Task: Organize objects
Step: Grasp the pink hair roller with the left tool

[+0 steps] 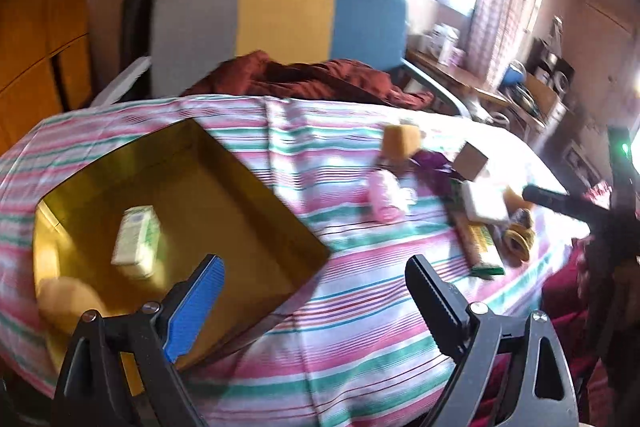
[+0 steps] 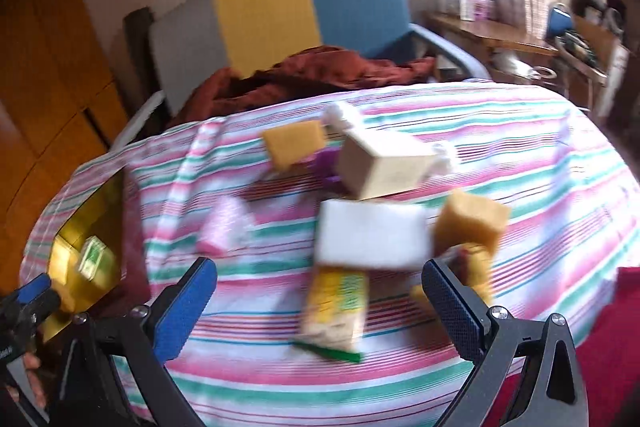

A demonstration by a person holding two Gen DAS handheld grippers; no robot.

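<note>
A gold box (image 1: 224, 187) lies open on the striped cloth at the left, with a pale green carton (image 1: 136, 241) and a yellow sponge (image 1: 66, 301) inside. My left gripper (image 1: 314, 293) is open and empty over the box's near right corner. My right gripper (image 2: 320, 301) is open and empty above a yellow-green packet (image 2: 336, 311). Beyond it lie a white block (image 2: 372, 235), a yellow sponge (image 2: 470, 223), a beige box (image 2: 384, 167), another sponge (image 2: 294, 143) and a pink roll (image 2: 224, 227). The view is blurred.
A chair with grey, yellow and blue panels (image 1: 280, 19) stands behind the table with a rust-red cloth (image 1: 312, 79) on its seat. A cluttered wooden shelf (image 1: 516, 87) runs along the right. Orange cupboards (image 1: 36, 39) stand at the left. The box also shows in the right wrist view (image 2: 86, 227).
</note>
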